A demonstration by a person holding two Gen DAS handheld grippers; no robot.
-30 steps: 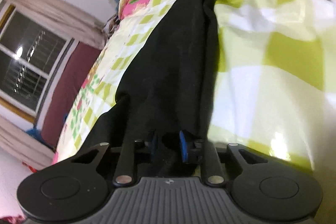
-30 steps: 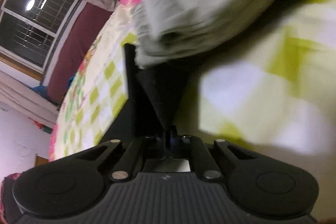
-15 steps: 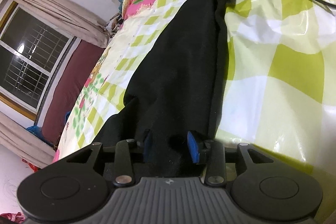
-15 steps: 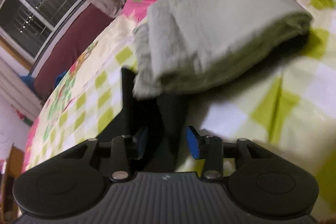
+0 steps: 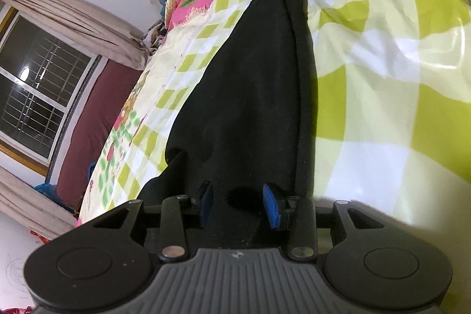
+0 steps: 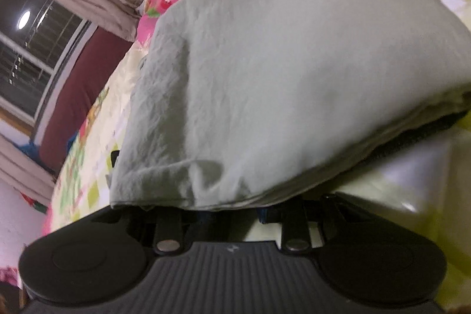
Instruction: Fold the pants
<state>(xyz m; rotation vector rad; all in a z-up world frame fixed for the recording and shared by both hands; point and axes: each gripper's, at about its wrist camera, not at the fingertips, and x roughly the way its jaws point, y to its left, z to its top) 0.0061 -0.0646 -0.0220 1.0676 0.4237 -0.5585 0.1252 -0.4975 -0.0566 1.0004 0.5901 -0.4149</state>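
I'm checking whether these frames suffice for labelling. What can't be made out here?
- Right wrist view: the right hand-held gripper's fingertips, hidden under the grey folded garment.
- Left wrist view: the black pants' far end, lost under clutter at the top edge.
- Right wrist view: motion-blurred.

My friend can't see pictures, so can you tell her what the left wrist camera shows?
Long black pants lie stretched out on a bed with a green and white checked sheet. The left hand-held gripper sits at their near end, its blue pads apart with black cloth between them. A dark window with curtains is on the left.
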